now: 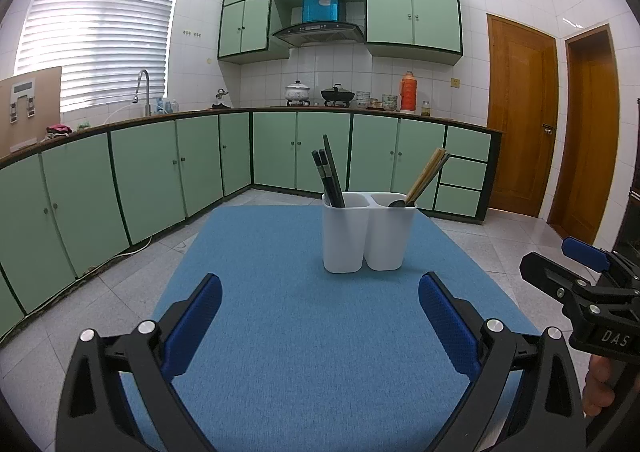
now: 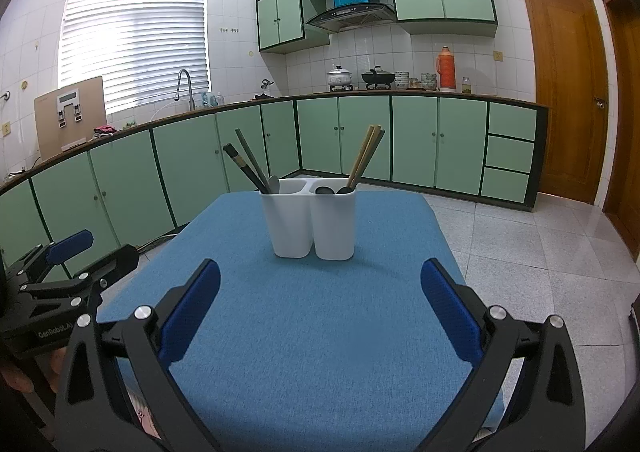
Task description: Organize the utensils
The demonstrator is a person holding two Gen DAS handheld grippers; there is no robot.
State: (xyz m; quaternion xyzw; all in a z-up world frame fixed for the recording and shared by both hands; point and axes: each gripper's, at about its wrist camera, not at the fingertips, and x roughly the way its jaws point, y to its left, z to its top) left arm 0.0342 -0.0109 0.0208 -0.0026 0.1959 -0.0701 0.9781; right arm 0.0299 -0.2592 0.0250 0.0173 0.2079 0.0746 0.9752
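Note:
A white two-compartment utensil holder (image 1: 366, 236) (image 2: 314, 222) stands on the blue mat (image 1: 304, 332) (image 2: 320, 324). Its left cup holds dark chopsticks (image 1: 330, 176) (image 2: 248, 166); a grey spoon (image 2: 273, 183) shows there too. Its right cup holds wooden chopsticks (image 1: 426, 176) (image 2: 365, 156) and dark spoons (image 2: 325, 190). My left gripper (image 1: 320, 292) is open and empty, short of the holder. My right gripper (image 2: 320, 280) is open and empty, also short of it. Each gripper shows at the edge of the other's view, the right one (image 1: 560, 264) and the left one (image 2: 84, 252).
The mat covers a small table with tiled floor (image 2: 540, 260) around it. Green cabinets (image 1: 160, 180) line the far counter with pots (image 1: 298, 92), a red thermos (image 1: 408, 92) and a sink tap (image 1: 142, 86). Wooden doors (image 1: 520, 116) stand at the right.

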